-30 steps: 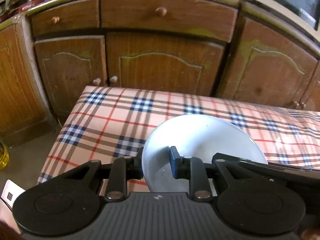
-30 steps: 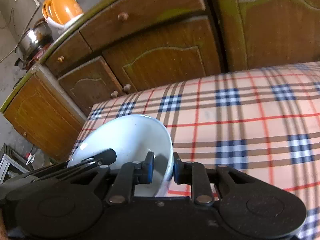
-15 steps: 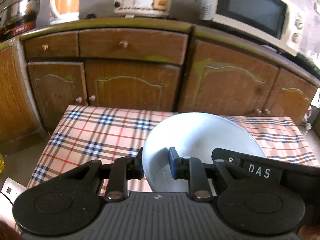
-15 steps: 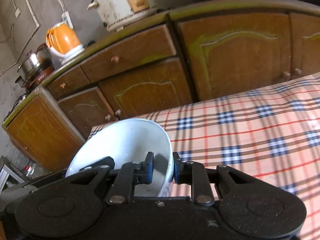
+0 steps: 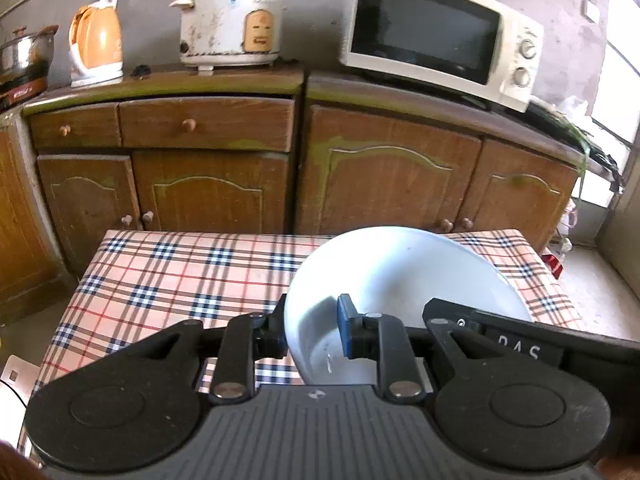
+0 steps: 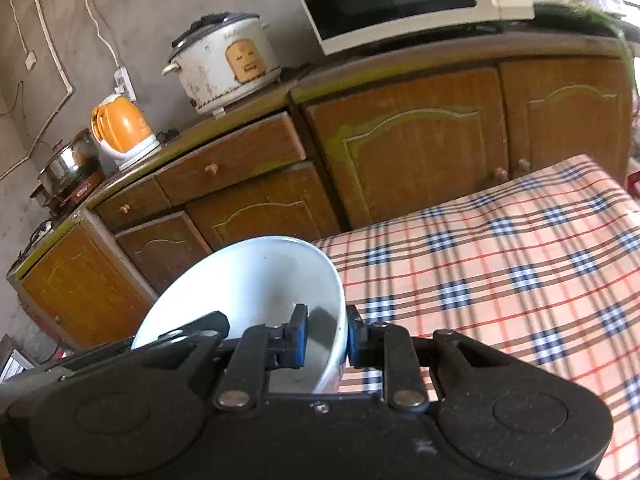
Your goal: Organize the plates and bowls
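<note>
on the wooden cabinet (image 5: pixel 208 128) at the back stand, from the left, a steel pot (image 5: pixel 24 50), an orange kettle (image 5: pixel 98 46), a white rice cooker (image 5: pixel 230 26) with its lid on and something dark lying on top, and a cream microwave (image 5: pixel 440 32) with its door closed; what is inside any of them cannot be seen. nearer lies the table with the checked cloth (image 5: pixel 180 276). the white bowl (image 5: pixel 400 276) is held up above the cloth, tilted, with only a few small specks inside. the left gripper (image 5: pixel 312 330) pinches the bowl's left rim, one pad outside and one inside. the right gripper (image 6: pixel 326 338) pinches the opposite rim the same way, wall clamped between its blue pads.
</note>
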`<state>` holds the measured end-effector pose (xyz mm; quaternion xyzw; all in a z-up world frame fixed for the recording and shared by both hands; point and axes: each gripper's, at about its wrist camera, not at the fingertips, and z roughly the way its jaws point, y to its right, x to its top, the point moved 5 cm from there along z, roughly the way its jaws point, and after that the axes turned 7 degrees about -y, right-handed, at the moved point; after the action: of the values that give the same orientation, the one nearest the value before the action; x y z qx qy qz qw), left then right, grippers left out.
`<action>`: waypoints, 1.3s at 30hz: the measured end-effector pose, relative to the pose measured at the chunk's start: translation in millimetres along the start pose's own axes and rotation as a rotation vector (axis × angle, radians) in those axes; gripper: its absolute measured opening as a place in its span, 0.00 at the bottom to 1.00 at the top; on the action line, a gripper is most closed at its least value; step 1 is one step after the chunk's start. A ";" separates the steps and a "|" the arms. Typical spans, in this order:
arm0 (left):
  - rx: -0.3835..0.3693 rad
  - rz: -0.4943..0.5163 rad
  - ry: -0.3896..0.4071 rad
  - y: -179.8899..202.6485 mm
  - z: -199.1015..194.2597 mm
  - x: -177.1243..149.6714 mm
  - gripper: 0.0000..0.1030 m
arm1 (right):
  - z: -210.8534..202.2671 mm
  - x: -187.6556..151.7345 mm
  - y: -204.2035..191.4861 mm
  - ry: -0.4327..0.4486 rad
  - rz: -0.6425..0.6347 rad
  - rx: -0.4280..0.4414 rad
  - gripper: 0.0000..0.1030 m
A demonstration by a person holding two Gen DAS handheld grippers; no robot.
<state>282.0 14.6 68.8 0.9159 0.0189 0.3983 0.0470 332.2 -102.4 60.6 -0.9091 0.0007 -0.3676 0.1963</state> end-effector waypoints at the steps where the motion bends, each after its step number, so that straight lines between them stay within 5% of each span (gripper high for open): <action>1: -0.006 0.003 0.002 4.3 -2.2 -0.7 0.22 | -5.6 -0.1 3.1 0.008 0.003 -0.004 0.25; 39: -0.068 0.093 0.027 77.8 -38.4 -24.7 0.22 | -89.2 -14.4 64.5 0.102 0.050 -0.071 0.25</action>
<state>236.9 -61.9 84.7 0.9082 -0.0363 0.4127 0.0592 271.3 -191.6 86.1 -0.8952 0.0465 -0.4082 0.1727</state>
